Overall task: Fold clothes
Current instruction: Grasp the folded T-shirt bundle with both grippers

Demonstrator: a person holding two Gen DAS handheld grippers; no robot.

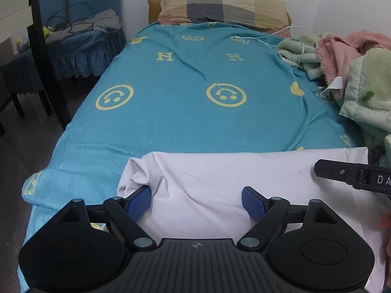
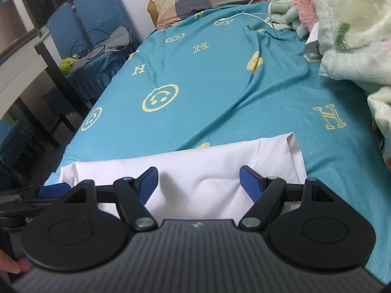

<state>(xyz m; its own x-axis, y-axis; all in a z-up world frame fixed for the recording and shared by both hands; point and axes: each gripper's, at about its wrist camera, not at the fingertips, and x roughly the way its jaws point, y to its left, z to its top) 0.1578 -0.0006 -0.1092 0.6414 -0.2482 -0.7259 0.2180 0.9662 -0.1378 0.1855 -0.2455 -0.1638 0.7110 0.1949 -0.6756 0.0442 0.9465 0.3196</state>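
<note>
— White garment lies flat across the near end of the bed, on a teal sheet printed with yellow smiley faces.

— And the claws?

— Left claw spread wide over the cloth, its left finger under a raised fold, gripping nothing. Right claw equally wide, empty, low over the garment's right part. Checked pillow at the head; fleece blankets heaped right.

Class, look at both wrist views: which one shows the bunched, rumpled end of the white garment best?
The left wrist view. There the white garment's rumpled end sits in plain sight beside the left gripper. The right wrist view shows only a flat corner at that end, but shows the garment's neat right edge.
</note>
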